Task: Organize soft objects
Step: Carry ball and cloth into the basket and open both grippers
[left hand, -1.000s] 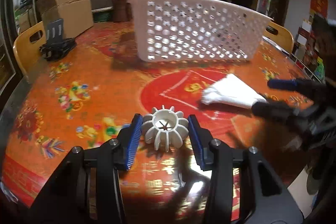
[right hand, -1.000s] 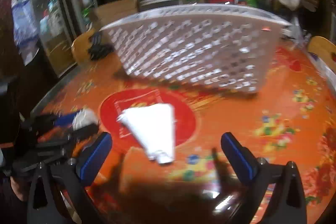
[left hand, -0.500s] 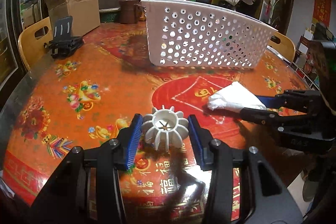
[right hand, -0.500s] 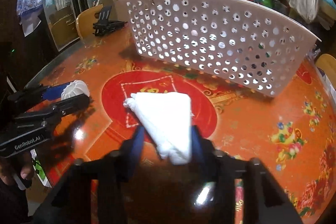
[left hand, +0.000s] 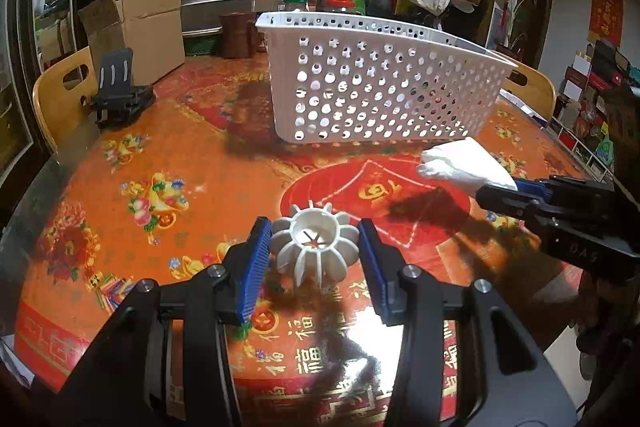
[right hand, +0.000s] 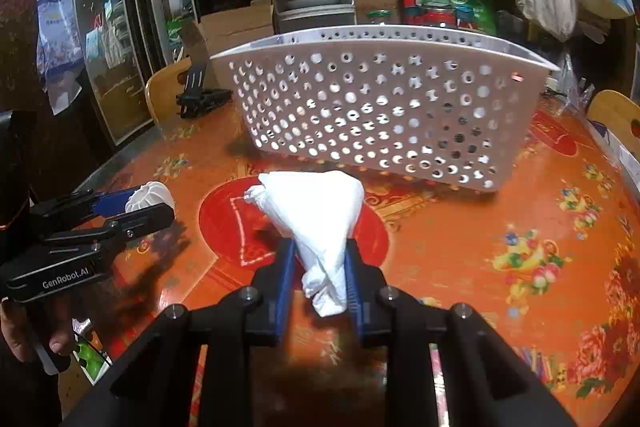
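A white ribbed ball (left hand: 314,247) is held between the blue pads of the left gripper (left hand: 314,259), above the near part of the orange table (left hand: 168,155). A white cloth bundle (right hand: 316,215) is pinched by its narrow end in the right gripper (right hand: 320,279), near the perforated white basket (right hand: 372,115) standing farther back.
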`<state>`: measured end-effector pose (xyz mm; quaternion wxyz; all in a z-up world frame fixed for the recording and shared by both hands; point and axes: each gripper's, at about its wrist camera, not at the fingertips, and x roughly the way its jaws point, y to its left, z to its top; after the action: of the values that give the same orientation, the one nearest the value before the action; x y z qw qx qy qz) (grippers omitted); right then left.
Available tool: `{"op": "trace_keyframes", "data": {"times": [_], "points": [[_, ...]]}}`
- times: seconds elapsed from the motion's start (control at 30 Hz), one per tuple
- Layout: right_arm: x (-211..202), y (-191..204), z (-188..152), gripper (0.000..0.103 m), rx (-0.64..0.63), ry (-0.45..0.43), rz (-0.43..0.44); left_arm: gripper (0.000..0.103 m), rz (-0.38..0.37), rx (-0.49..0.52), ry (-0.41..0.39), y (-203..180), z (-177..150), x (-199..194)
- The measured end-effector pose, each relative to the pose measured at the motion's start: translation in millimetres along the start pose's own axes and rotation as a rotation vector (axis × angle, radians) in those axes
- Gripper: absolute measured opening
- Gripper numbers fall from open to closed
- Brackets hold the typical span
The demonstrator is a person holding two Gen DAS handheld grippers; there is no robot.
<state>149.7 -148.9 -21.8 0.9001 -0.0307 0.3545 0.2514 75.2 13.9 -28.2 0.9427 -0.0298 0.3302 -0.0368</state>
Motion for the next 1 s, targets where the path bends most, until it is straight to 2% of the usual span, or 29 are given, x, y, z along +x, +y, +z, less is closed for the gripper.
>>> {"op": "trace_keyframes", "data": {"times": [0.23, 0.5, 0.77, 1.0], "points": [[-29.7, -19.4, 5.3, 0.023, 0.028, -0.055, -0.022, 0.041, -0.006, 0.020, -0.012, -8.3, 12.2, -2.1], [-63.8, -37.9, 26.0, 0.023, 0.030, -0.106, -0.057, 0.041, -0.020, 0.051, -0.046, -17.8, 41.3, -14.4], [-82.0, -59.5, 64.9, 0.023, 0.034, -0.119, -0.083, 0.041, -0.035, 0.087, -0.099, -24.4, 101.9, -30.9], [-67.7, -75.6, 111.3, 0.023, 0.030, -0.101, -0.130, 0.041, -0.058, 0.089, -0.098, -30.6, 172.7, -23.9]]}}
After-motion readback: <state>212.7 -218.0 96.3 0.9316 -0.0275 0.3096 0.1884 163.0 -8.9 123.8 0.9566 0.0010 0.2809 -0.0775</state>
